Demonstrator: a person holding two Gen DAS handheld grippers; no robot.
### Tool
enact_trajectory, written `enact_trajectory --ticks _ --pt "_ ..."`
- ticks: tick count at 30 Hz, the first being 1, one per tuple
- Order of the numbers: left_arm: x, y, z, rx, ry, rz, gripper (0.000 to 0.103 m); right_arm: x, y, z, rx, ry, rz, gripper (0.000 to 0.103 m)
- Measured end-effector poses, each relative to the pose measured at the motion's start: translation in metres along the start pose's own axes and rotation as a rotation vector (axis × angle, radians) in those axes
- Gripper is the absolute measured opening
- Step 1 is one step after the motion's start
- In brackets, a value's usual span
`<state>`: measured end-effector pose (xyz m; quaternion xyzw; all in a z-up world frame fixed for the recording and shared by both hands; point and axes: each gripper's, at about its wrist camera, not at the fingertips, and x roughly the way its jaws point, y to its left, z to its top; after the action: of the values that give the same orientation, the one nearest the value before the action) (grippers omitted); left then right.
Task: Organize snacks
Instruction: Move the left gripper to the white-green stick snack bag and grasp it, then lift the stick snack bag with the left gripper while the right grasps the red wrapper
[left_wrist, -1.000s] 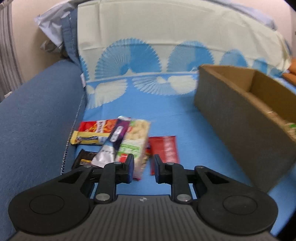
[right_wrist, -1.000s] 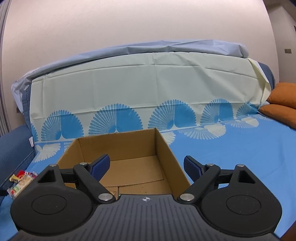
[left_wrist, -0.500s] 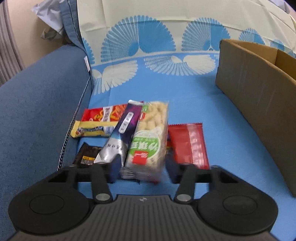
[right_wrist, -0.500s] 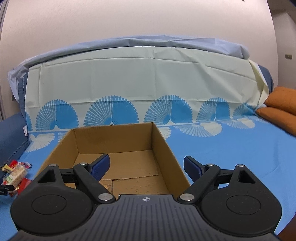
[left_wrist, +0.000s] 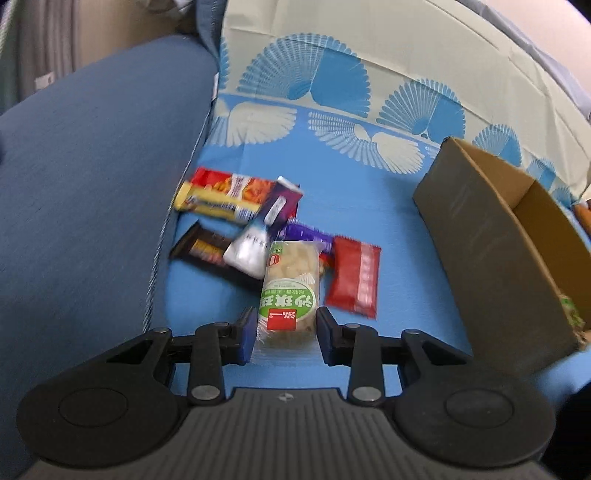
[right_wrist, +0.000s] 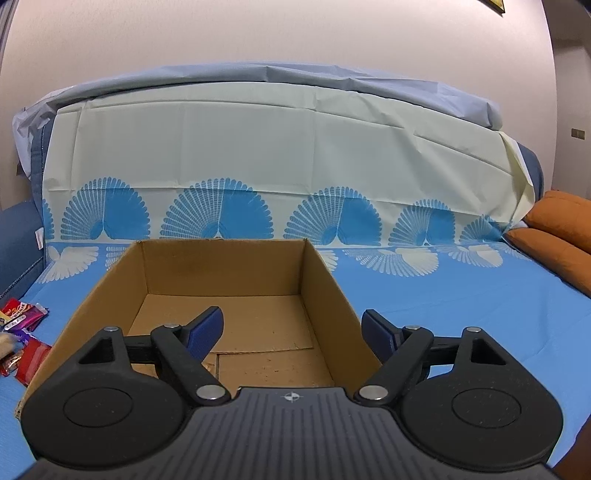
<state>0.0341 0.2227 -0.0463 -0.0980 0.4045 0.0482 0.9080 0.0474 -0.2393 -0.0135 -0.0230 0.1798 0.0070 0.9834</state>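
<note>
I have the left gripper (left_wrist: 285, 334) straddling the near end of the green-labelled puffed snack pack (left_wrist: 291, 291), its jaws closing with the pack between them; the left pad looks to touch the wrapper and the right pad sits at its edge, so I judge the pack held, though only lightly; the pack lies just beside the left wall of the cardboard box (left_wrist: 491, 258), on the blue sheet (left_wrist: 369, 184), nearest of the pile; I read it as light and soft, a crinkly slick film over brittle puffed pieces, so a hard pinch would crush it and a weak one may let it slide; taking it across its narrow width near the printed end, as now, seems right to me, clear of the flimsy sealed flap; its long axis runs straight away from the gripper, the far end pointing toward the purple wrapper (left_wrist: 277, 210) and slightly away from the box; the red packet (left_wrist: 356, 277) lies between it and the box, the dark bar (left_wrist: 201, 247) on the side far from the box; my right gripper (right_wrist: 291, 332) hangs over the box's open top, fingers wide but narrowing, holding nothing; the box floor (right_wrist: 258, 332) under it shows bare cardboard.
</note>
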Motion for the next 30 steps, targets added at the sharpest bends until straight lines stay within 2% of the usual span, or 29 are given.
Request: enact_trajectory --ticks 3,5,7,9,16,20,21,22,25,28,30 --pt "-0.004 0.001 -0.004 0.000 0.038 -0.014 0.038 0.002 0.003 0.000 -0.014 0.010 -0.001 0.083" --pt "0.007 0.003 -0.002 -0.009 0.103 -0.030 0.038 0.002 0.005 0.000 -0.028 0.012 -0.001 0.083" --pt "0.023 0.004 -0.001 -0.030 0.181 -0.029 0.044 0.002 0.006 0.001 -0.035 0.012 0.000 0.083" --pt "0.034 0.003 0.001 -0.019 0.241 -0.043 0.062 0.002 0.006 0.001 -0.032 0.012 -0.003 0.083" --pt "0.040 -0.006 0.003 0.039 0.256 -0.038 0.060 0.002 0.011 0.001 -0.039 0.007 0.007 0.083" --pt "0.043 -0.009 0.002 0.056 0.274 -0.026 0.048 0.004 0.020 0.002 -0.061 0.009 0.025 0.083" --pt "0.044 -0.009 0.001 0.056 0.280 -0.030 0.040 0.004 0.022 0.003 -0.055 0.008 0.032 0.083" --pt "0.046 -0.009 0.000 0.055 0.284 -0.037 0.040 0.003 0.024 0.003 -0.048 0.009 0.040 0.083" --pt "0.040 -0.005 -0.001 0.048 0.259 -0.054 0.039 0.001 0.038 0.004 -0.045 0.021 0.085 0.075" --pt "0.024 -0.002 -0.002 0.037 0.186 -0.048 0.038 -0.007 0.058 0.011 -0.014 0.021 0.151 0.060" --pt "0.011 0.002 -0.003 0.026 0.122 -0.038 0.038 -0.013 0.078 0.020 0.024 0.026 0.219 0.038"
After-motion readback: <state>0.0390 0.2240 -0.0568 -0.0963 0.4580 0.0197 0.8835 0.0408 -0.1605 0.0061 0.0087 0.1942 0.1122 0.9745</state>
